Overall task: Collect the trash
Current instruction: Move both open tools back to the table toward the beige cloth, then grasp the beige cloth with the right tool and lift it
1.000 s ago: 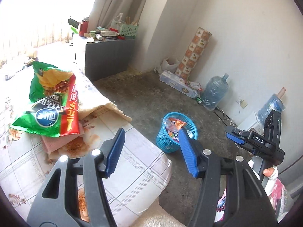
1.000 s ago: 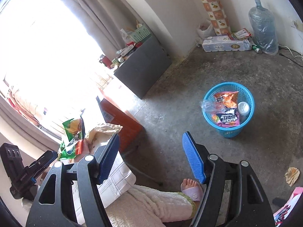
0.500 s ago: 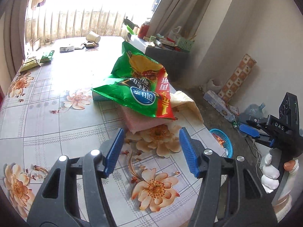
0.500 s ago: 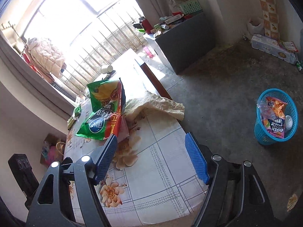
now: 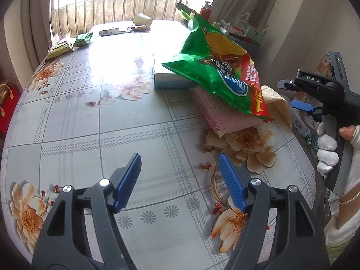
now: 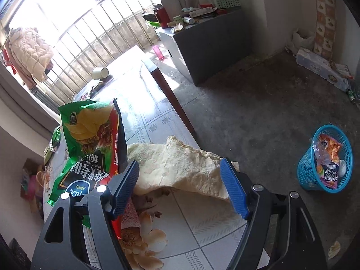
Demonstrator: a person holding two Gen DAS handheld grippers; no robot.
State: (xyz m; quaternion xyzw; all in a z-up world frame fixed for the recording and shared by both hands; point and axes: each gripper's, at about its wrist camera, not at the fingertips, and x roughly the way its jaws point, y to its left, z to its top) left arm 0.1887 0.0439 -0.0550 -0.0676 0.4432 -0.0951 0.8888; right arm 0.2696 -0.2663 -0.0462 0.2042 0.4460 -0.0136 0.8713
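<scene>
Right wrist view: right hand-held gripper point(image 6: 178, 185) wide open, empty, over crumpled beige paper point(image 6: 180, 164) beside big green crisp bag point(image 6: 90, 139) on floral tabletop point(image 6: 202, 229). Left hand-held gripper point(image 5: 177, 180) just opening wider, nothing between. Risk: paper at tabletop edge slipping floorward if nudged. Blue mesh basket point(image 6: 306, 175) far off; bag's underside hidden.

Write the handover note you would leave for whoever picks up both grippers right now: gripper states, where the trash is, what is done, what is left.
Left gripper: open, empty, above bare tablecloth; its jaws have just been opening.
Right gripper: open, empty, framing the crumpled paper at the table edge.
Green chip bag lies on a pink pad and a white box.
Done: blue basket on the floor already holds wrappers.
Left: paper, chip bag, the paper cup and small packets at the far end.
</scene>
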